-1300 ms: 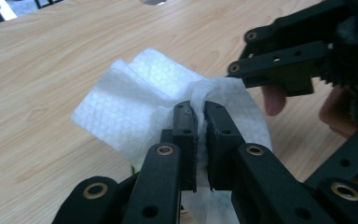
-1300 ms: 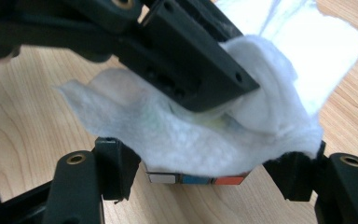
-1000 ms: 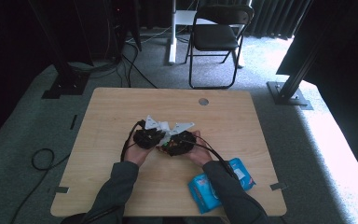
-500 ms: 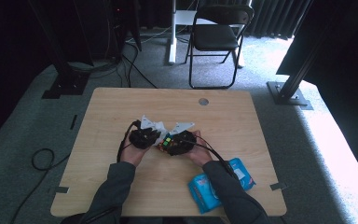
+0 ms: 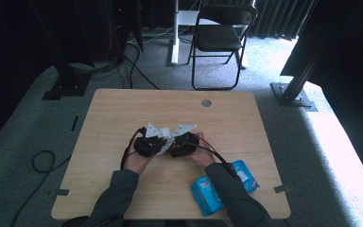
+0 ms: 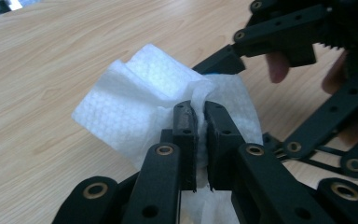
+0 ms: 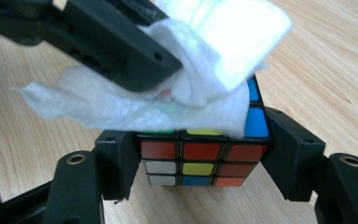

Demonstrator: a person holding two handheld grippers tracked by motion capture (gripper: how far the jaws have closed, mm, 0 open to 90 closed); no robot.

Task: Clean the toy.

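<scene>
A colourful puzzle cube [image 7: 197,161] sits clamped between the jaws of my right gripper [image 7: 200,163], held just above the wooden table [image 5: 123,113]. My left gripper [image 6: 199,126] is shut on a white wet wipe [image 6: 140,102] and presses it onto the cube's top face; the wipe [image 7: 168,93] drapes over that face and hides it. In the high view both grippers meet at the table's middle, left gripper [image 5: 146,144] against right gripper [image 5: 182,143], with the wipe [image 5: 167,135] between them.
A blue pack of wipes [image 5: 222,184] lies near the table's front right edge beside the right forearm. A round cable hole [image 5: 206,102] sits at the table's back. A folding chair [image 5: 220,38] stands beyond the table.
The two hands have shifted slightly over the table's middle, the wipe moving a little on the cube. Both grips are unchanged.
</scene>
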